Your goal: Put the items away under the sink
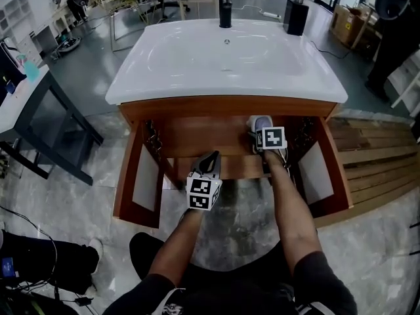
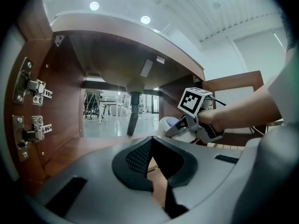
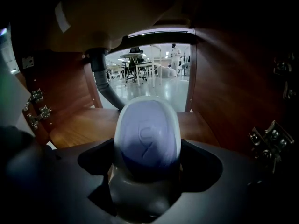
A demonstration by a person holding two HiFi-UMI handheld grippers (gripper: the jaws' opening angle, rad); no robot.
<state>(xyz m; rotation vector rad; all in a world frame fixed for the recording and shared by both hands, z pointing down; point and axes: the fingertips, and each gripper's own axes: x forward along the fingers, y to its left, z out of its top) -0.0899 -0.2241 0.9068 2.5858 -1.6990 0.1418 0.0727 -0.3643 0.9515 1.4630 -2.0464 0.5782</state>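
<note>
Open hall with mixed flooring and scattered furniture.
Marbled grey tiles [image 1: 249, 222] in the foreground, smooth grey-green floor [image 1: 92, 71] beyond; dark-framed table [image 1: 39, 120] at left; bare wooden planks [image 1: 367, 146] laid flat at right, cardboard boxes [image 1: 344, 21] farther back; desks and chairs [image 3: 140, 66] in the distance; white ceiling with round recessed lights [image 2: 94, 5].

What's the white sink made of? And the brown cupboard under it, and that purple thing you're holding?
Sink: glossy white, looks like ceramic; light glints off it.
Cupboard: reddish-brown wood or wood-look board, smooth, with faint grain.
Purple thing: probably plastic; smooth matte lavender face with a white rim.
</note>
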